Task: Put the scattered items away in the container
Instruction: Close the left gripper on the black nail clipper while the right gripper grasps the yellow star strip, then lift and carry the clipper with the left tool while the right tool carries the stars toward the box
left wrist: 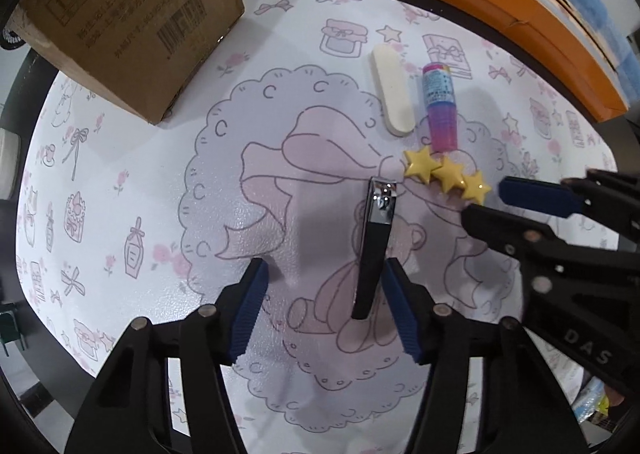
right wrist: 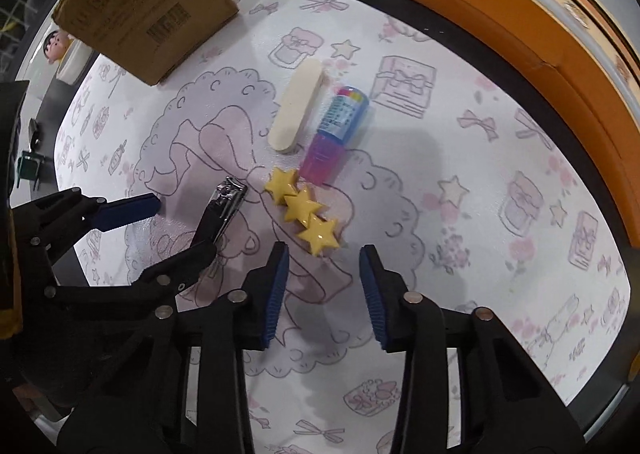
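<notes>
A nail clipper with a black lever and shiny silver head (left wrist: 374, 246) lies flat on the white vinyl mat printed with pink bows and a teddy bear (left wrist: 140, 182), its black tail between the spread blue-padded fingers of the left gripper (left wrist: 324, 306), nearer the right finger, whether touching it I cannot tell. Just to the right of its silver head sits a yellow plastic hair clip of three joined stars (right wrist: 302, 210). Farther off lie a cream oval nail buffer block (right wrist: 296, 110) and, just beside it on the right, a small bottle with a pink translucent cap and blue label (right wrist: 334, 132), its cap close to the farthest star.

The right gripper (right wrist: 322, 294) hovers with jaws released and holding nothing, the near star just beyond its fingertips.

A brown cardboard box with a barcode (left wrist: 132, 14) stands at the far left on the mat. An orange cardboard box (right wrist: 520, 34) runs along the far right edge, off the mat on the dark tabletop. The mat to the left of the clipper and to the near right of the stars lies bare
</notes>
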`<action>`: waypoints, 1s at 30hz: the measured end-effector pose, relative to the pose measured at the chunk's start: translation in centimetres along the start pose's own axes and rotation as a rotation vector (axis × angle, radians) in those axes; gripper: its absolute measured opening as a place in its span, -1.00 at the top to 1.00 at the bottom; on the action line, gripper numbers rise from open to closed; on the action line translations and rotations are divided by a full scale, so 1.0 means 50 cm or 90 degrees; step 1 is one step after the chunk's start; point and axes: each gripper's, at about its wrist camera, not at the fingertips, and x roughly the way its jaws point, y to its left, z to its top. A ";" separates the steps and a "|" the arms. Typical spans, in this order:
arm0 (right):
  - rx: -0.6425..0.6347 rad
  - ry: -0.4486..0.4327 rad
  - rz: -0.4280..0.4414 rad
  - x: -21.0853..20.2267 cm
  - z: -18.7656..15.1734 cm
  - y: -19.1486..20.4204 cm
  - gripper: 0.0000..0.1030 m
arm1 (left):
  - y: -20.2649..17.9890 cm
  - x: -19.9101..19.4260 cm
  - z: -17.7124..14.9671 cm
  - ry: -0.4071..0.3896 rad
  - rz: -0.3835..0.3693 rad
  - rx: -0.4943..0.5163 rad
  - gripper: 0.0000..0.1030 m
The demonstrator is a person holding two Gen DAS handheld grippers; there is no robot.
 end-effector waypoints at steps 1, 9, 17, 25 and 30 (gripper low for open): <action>-0.007 0.003 0.005 0.006 0.002 0.005 0.25 | -0.004 0.000 -0.002 -0.002 0.007 0.006 -0.11; -0.048 0.004 -0.047 0.009 0.020 0.049 0.58 | -0.007 -0.007 -0.014 -0.014 0.020 0.010 0.40; 0.042 0.009 0.008 0.000 -0.005 0.027 0.59 | 0.025 -0.008 -0.016 0.024 -0.090 -0.035 0.79; 0.098 0.006 0.012 -0.024 -0.023 0.012 0.59 | 0.012 -0.021 -0.042 0.052 -0.109 0.008 0.81; 0.149 -0.016 0.016 -0.064 -0.051 0.033 0.59 | 0.005 -0.066 -0.044 0.050 -0.108 0.054 0.81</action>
